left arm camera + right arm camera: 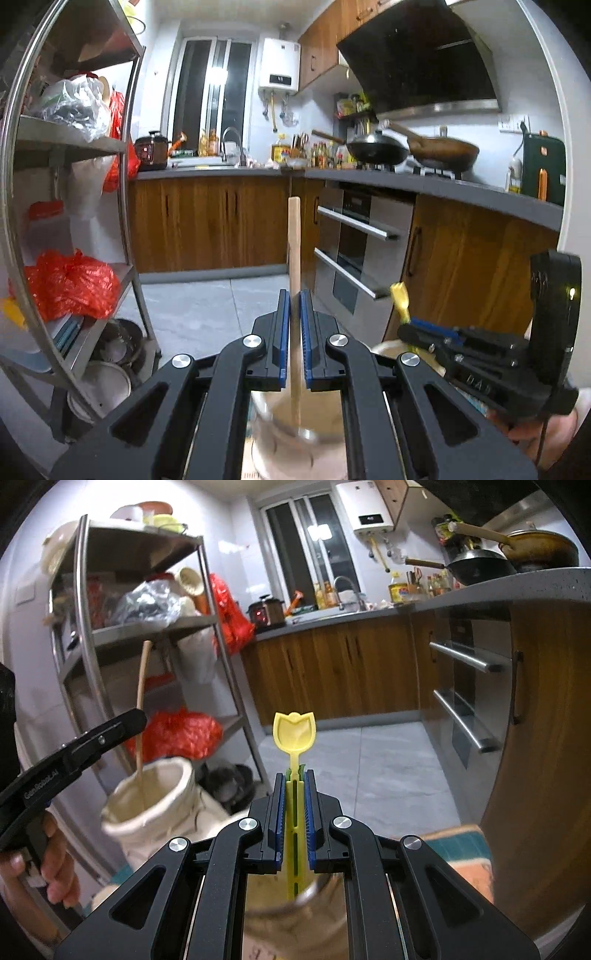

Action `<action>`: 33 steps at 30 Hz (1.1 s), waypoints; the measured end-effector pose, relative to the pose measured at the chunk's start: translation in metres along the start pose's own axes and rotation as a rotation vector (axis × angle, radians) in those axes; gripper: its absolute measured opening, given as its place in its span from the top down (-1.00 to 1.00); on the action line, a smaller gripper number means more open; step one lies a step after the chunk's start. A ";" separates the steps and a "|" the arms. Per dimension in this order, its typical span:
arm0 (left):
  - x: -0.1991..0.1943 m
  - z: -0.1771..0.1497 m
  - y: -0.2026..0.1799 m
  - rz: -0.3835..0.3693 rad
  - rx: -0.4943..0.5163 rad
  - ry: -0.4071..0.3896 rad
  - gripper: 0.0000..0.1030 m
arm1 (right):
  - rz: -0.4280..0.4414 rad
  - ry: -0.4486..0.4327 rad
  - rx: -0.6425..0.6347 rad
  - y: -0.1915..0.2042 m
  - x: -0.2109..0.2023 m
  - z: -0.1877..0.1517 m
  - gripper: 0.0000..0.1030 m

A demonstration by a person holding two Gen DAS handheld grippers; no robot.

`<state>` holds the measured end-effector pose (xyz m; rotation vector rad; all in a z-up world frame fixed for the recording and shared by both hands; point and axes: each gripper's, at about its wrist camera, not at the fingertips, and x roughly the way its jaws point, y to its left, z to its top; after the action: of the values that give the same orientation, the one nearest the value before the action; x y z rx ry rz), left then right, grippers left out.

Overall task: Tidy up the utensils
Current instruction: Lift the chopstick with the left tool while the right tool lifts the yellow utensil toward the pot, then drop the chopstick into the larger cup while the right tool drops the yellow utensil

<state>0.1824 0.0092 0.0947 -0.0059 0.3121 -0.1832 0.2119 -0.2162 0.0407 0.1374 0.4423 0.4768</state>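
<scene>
My left gripper [294,295] is shut on a pale wooden stick [294,251] that stands upright. Its lower end dips into a cream fabric-wrapped holder [280,417] right below. From the right wrist view, that stick [142,701] runs down from the left gripper [138,716] into the holder's [155,812] open mouth. My right gripper [294,775] is shut on a yellow tulip-shaped spoon [293,731], bowl end up. The spoon's handle reaches down toward a second, metal-rimmed container [321,890]. In the left wrist view the right gripper [406,326] and the spoon [399,295] sit at the right.
A steel shelf rack [129,221] with bags and pots stands to the left. Wooden cabinets and an oven with bar handles [465,661] lie ahead and to the right, under a grey counter [517,587]. An orange and teal cloth [461,849] lies at lower right. A hand [51,867] holds the left gripper.
</scene>
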 end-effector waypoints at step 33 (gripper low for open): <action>-0.115 -0.018 -0.022 0.008 0.049 -0.070 -0.90 | -0.064 -0.144 -0.096 0.032 -0.139 -0.009 -0.83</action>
<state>0.0657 0.0083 0.1137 0.0374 0.2377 -0.1822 0.0838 -0.2535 0.0929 0.0640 0.2810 0.4215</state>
